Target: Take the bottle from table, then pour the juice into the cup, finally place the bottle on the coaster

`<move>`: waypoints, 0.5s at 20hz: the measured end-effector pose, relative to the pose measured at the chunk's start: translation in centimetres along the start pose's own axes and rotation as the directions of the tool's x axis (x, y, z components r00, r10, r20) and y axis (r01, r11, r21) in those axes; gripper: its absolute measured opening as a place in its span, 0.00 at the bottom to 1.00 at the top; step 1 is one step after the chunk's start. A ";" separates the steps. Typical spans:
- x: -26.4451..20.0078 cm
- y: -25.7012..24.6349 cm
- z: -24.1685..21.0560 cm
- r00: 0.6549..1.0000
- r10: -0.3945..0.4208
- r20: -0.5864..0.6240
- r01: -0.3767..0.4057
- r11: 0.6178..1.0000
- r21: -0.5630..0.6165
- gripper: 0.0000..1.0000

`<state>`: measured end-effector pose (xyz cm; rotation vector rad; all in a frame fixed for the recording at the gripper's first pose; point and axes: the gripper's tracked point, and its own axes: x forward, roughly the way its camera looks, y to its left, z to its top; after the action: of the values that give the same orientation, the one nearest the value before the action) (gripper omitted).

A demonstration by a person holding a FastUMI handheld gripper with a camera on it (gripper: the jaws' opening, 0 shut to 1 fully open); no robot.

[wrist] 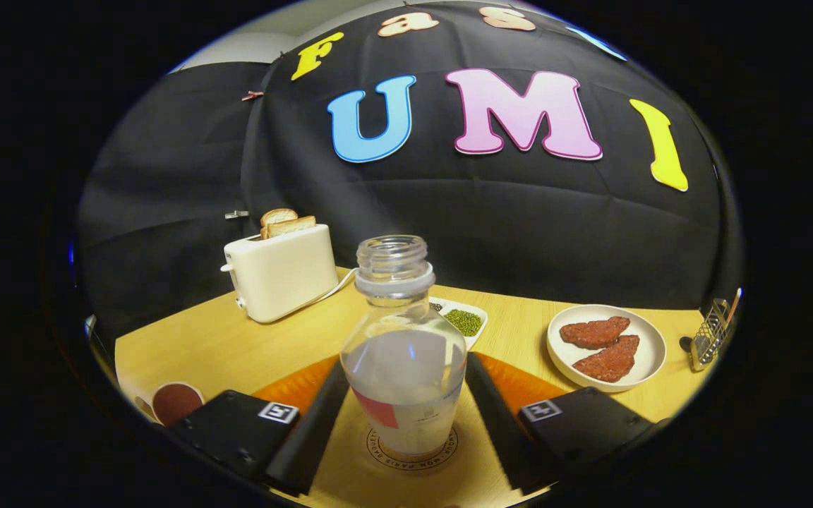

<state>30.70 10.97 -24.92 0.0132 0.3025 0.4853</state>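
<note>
We see the clear, uncapped plastic bottle with a white neck ring and a small red patch on its label standing upright on the round, pale wooden coaster with lettering around its rim. It sits between the two black fingers of the gripper, which flank its lower body closely on either side; we cannot tell whether both fingers actually press on it or merely stand beside it. The liquid inside looks pale and fills roughly the lower half. The cup, with a dark reddish inside, sits beside the left finger, low at the near corner of the light wooden table. Beyond the bottle lies a small white dish of green beans; farther left stands a cream toaster with two slices of toast, and to the right a white plate holds two reddish-brown patties.
</note>
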 end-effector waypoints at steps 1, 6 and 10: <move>-0.3 -0.1 -0.1 1.000 -0.004 -0.003 0.004 1.000 0.003 1.00; -2.3 0.7 0.4 0.999 0.014 -0.042 -0.013 1.000 0.020 1.00; -5.1 1.5 1.8 0.999 0.014 -0.044 -0.014 1.000 -0.002 1.00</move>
<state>26.23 10.00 -21.61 0.0025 0.3456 0.5001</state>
